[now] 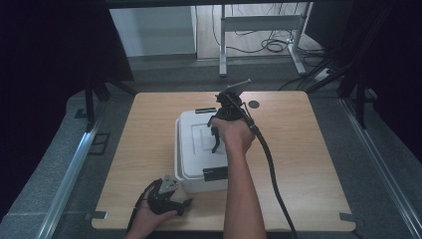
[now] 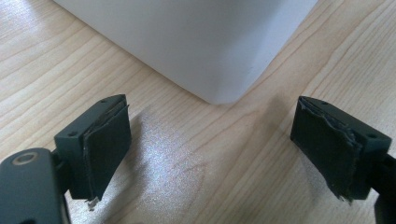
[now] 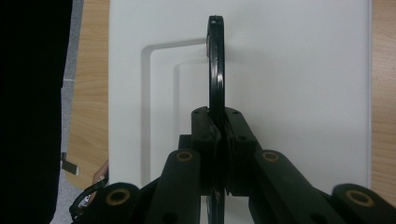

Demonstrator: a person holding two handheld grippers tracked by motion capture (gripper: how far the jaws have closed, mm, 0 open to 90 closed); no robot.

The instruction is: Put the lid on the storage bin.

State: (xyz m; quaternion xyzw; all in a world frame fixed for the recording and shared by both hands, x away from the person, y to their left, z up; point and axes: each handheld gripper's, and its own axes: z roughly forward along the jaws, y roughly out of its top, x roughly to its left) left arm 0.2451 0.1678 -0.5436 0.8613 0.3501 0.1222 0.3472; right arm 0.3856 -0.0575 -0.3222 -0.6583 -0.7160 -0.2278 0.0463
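Both claws black: left claw [image 2: 212, 149] has flat jaw blocks with frayed dark pads and small screw holes. Right claw [image 3: 218, 140] shows brass-ringed pivot links. Thick black cable [image 1: 271, 169]; grey triangular plate [image 1: 169, 184]. Forearms bare.

box [image 1: 191, 149]: smooth matt white plastic | handle [image 3: 216, 60]: glossy black | table [image 1: 308, 149]: pale wood grain
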